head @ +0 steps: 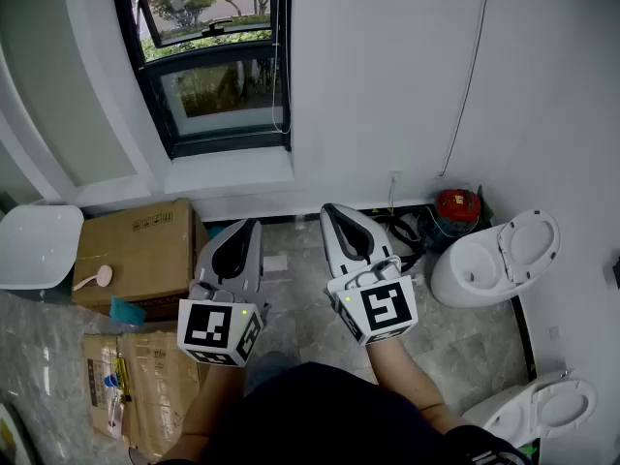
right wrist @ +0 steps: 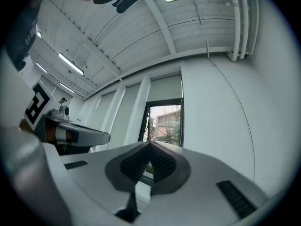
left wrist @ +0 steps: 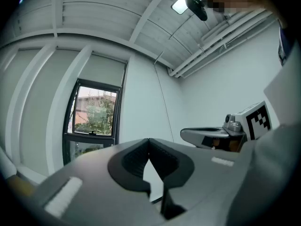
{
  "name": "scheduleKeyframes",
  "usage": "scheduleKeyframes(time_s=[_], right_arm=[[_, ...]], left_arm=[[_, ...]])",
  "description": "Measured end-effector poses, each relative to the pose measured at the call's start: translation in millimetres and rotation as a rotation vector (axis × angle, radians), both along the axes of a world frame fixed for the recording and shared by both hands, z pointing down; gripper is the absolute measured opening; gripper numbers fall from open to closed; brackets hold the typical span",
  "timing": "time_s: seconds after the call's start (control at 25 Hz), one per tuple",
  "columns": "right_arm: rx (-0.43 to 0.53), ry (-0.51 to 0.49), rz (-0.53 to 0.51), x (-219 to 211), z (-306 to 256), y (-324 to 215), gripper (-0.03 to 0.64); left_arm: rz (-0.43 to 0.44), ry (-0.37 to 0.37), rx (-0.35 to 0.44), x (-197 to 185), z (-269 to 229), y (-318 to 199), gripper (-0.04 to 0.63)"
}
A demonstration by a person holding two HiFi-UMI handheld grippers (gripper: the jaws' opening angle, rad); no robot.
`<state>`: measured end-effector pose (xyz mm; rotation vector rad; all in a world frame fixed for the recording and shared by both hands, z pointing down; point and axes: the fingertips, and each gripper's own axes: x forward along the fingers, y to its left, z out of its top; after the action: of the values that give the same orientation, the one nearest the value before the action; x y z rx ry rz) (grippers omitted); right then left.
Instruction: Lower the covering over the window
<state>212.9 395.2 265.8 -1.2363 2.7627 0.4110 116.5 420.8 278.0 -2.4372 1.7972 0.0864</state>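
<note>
The left tool (head: 254,225) and the right tool (head: 330,211) are hanging side by side over the tiled floor (head: 294,308). Both are pointing toward the window (head: 218,66), and each has its jaws pressed together with nothing between them.

The window is sitting in the far wall, well apart from both tools, with its dark frame running down to a white sill (head: 228,174). The covering (left wrist: 108,70) is sitting high and hiding only the top of the opening, so glass and trees are showing below its lower edge. A thin line, possibly the pull cord (head: 282,61), is hanging along the right edge of the frame, though it is too fine to be sure.

A strip of open floor is running from the tools to the wall under the sill. A cardboard box (head: 136,250) is crowding the left side, just beside the left tool. A white basin (head: 37,245) is lying past the box, and flattened cardboard (head: 140,386) is lying nearer the person.

On the right, a white toilet (head: 494,260) is standing by the side wall. A red object (head: 457,204) and dark cables (head: 407,231) are bunching in the corner near the right tool. A second toilet (head: 542,410) is sitting at the lower right, and a thin wire (head: 470,76) is running up the white wall above the red object.
</note>
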Motion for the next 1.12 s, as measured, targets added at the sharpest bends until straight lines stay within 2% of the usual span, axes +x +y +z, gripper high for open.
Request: scheduleKeyframes(time_s=[0.2,0.4,0.52,0.72,0.88,1.0,1.12], right_arm=[[0.003,0.001,0.002,4.2,0.4,-7.8,0.012],[-0.030,-0.096,-0.020,-2.9,6.4,-16.1,0.012],[-0.036,-0.100,-0.015,-9.1,11.4,-33.8,0.012],[-0.061,-0.047,-0.011,-37.0,28.2,-84.2,0.012],[-0.069,-0.028,-0.005,-70.4,31.8,-137.8,0.012],[-0.058,-0.021,0.010,-95.3,25.6,-181.6,0.012],[-0.055,-0.020,0.033,-117.2,23.1,-225.2,0.012]], left_arm=[[-0.009,0.006,-0.013,3.8,6.7,-3.2,0.011],[0.000,0.019,-0.033,-8.2,21.3,-14.9,0.011],[0.013,0.022,-0.046,-13.9,31.0,-34.8,0.011],[0.070,0.050,-0.073,-29.8,46.9,-87.0,0.012],[0.107,0.069,-0.081,-56.8,50.4,-142.1,0.017],[0.127,0.077,-0.076,-81.8,45.5,-187.5,0.061],[0.151,0.080,-0.076,-107.9,44.9,-231.0,0.072]])
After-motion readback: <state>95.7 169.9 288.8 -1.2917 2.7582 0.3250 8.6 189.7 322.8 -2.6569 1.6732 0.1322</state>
